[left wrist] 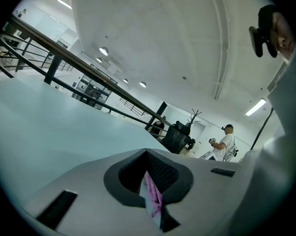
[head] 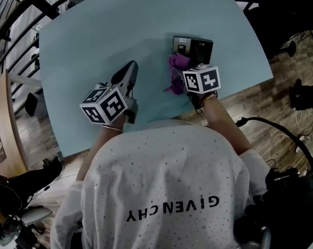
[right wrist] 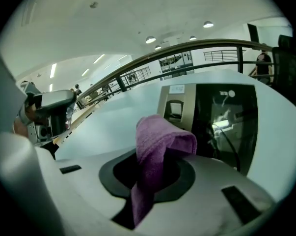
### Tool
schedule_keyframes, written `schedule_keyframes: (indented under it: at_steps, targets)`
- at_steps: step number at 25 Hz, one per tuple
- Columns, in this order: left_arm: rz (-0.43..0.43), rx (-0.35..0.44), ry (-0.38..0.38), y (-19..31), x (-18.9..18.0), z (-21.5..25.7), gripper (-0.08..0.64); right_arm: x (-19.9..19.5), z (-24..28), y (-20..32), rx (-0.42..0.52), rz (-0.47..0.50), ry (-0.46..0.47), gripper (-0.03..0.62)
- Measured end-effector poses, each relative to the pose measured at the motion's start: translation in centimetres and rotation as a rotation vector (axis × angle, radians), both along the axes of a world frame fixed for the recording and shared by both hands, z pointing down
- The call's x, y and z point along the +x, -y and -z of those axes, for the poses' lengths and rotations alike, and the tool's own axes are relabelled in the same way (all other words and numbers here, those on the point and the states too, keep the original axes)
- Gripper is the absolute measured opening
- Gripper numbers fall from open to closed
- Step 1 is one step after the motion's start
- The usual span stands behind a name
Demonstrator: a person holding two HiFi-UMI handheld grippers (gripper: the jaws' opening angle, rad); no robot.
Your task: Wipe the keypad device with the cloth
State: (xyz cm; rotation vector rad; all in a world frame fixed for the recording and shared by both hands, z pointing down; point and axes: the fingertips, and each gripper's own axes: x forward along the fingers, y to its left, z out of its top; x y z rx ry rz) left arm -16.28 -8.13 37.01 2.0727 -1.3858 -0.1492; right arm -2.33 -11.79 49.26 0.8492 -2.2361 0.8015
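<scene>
- Holding the cloth (right wrist: 162,136) pinched between its jaws, the right gripper (right wrist: 152,176) sits at the near edge of the device (head: 193,46). Wiping looks about to begin.
- Next move, by judgement: press the loose fold flat on the device's face and sweep across.
- Cloth: purple, soft terry. Device: flat, rectangular, glossy dark, with a small pale-framed screen, lying on the matte blue table (head: 94,45).
- Left gripper (left wrist: 150,173) is well apart from the device, its jaws together on a thin white-and-pink sliver (left wrist: 153,196) that cannot be identified.

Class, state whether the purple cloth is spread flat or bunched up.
Bunched. The purple cloth is pinched in the right tool, its gathered end humped above the jaws, not laid flat.
</scene>
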Motion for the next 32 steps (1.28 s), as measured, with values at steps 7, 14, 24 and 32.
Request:
schedule_keyframes:
  at_steps: [7,14,24,32]
  targets:
    - [-0.052,-0.012,-0.030,1.1,-0.4,-1.0,0.000,1.2,-0.4,0.1,-0.033,-0.068,0.030,0.048]
    - [-0.081,-0.032,-0.049,1.7,0.9,-1.8,0.000,3.8,-0.2,0.3,-0.026,-0.125,0.012,0.048]
    - [-0.068,-0.011,-0.065,3.0,5.9,-0.5,0.000,8.0,0.4,0.9,-0.022,-0.026,0.048,0.048]
    - [-0.006,-0.016,-0.046,3.5,9.9,-0.4,0.000,11.6,1.0,2.3,-0.026,0.068,0.101,0.048]
